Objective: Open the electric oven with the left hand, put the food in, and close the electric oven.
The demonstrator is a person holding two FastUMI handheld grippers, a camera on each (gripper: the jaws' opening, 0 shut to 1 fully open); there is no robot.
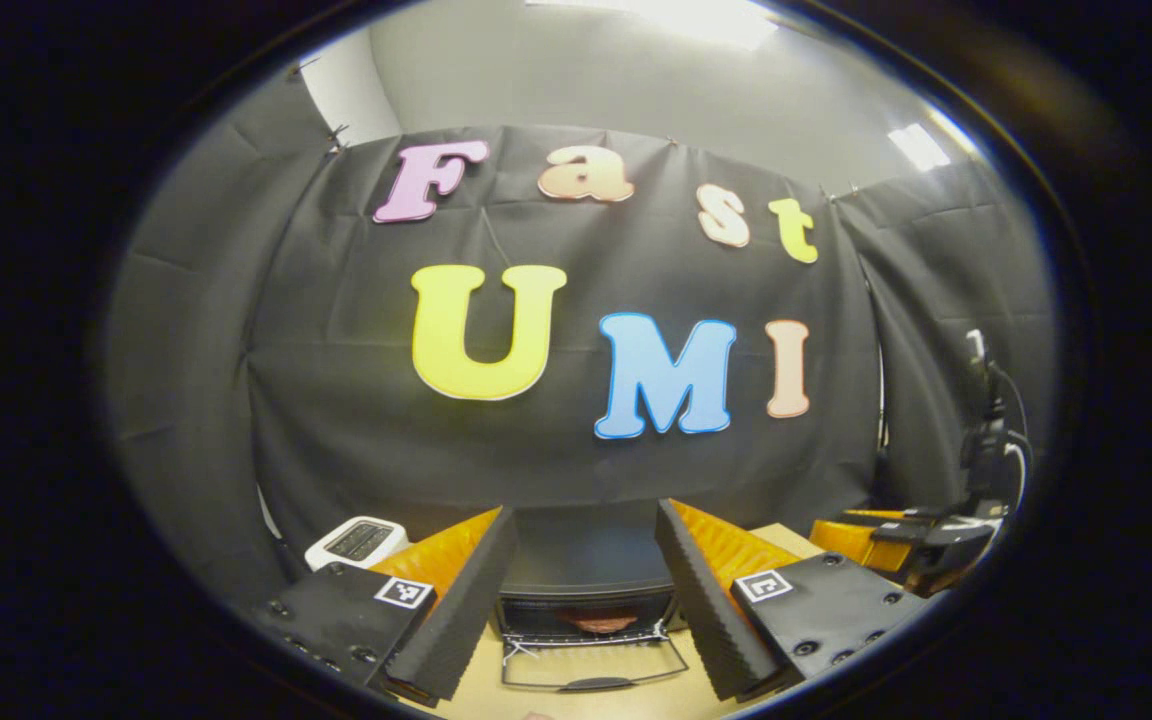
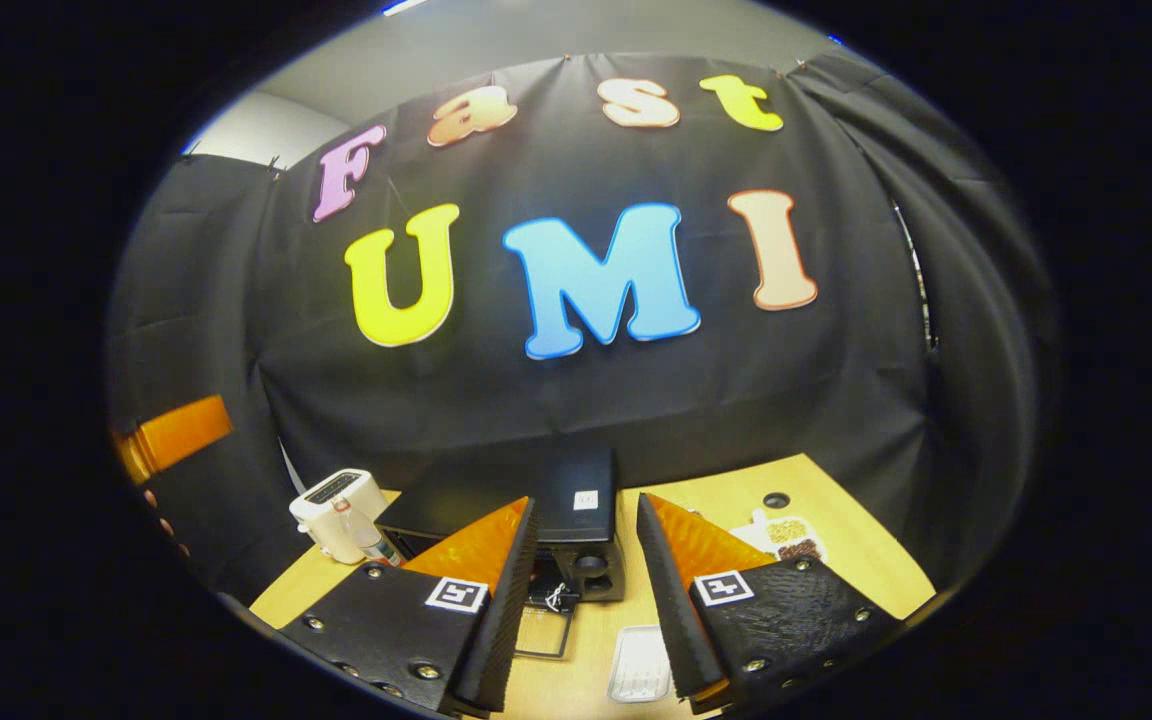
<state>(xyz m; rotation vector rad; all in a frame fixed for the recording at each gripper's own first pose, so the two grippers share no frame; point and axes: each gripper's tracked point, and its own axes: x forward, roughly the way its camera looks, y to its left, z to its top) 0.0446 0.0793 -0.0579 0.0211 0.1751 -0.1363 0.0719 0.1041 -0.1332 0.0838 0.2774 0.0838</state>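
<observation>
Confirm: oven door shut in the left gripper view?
No. The oven door lies folded down flat toward the camera, with reddish food visible inside the open cavity.

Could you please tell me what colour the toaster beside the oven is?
The toaster is white, clearest in the right gripper view.

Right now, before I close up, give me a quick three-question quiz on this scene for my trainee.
1. True or false: the oven door is shut.
2. In the left gripper view, what stands left of the oven? A) toaster B) kettle C) bowl
3. Fill in: the left gripper and the right gripper both have their fingers ___.

Key: 1 false, the door lies folded down. 2 A. 3 open.
</observation>
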